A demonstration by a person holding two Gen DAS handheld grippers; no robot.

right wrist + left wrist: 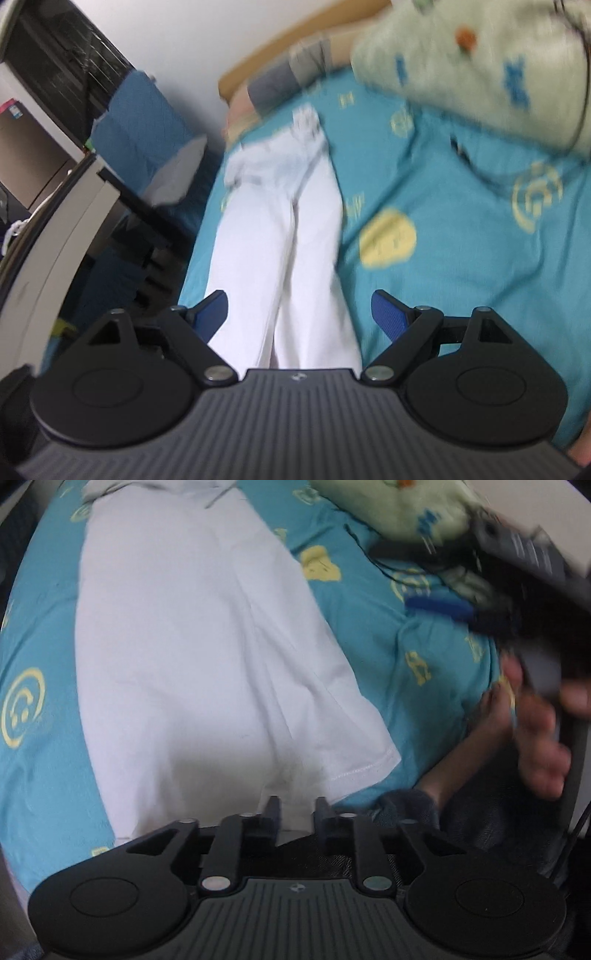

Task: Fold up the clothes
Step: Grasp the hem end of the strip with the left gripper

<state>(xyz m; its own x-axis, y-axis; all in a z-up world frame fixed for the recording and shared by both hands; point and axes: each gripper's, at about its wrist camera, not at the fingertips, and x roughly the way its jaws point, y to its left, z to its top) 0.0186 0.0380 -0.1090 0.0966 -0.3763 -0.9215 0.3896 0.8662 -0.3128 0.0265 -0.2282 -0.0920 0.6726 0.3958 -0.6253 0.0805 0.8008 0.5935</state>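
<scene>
Now the white trousers [280, 236] lie flat along the bed's [40, 635] near edge, legs together. Left gripper [295, 805] stands narrowly parted over the hem, holding nothing; right gripper [295, 306] gapes wide, empty. Best pinch both hem corners evenly before lifting toward the waistband.

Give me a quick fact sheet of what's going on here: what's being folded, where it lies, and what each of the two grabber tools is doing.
garment: white trousers, laid flat, legs side by side
surface: bed with teal patterned sheet
nearby: pale green quilt bunched at the bed's far side
left gripper: jaws slightly apart at the trousers' hem edge, pads not pressing cloth
right gripper: jaws wide open above the trouser legs, holding nothing
fold status: not yet folded
</scene>
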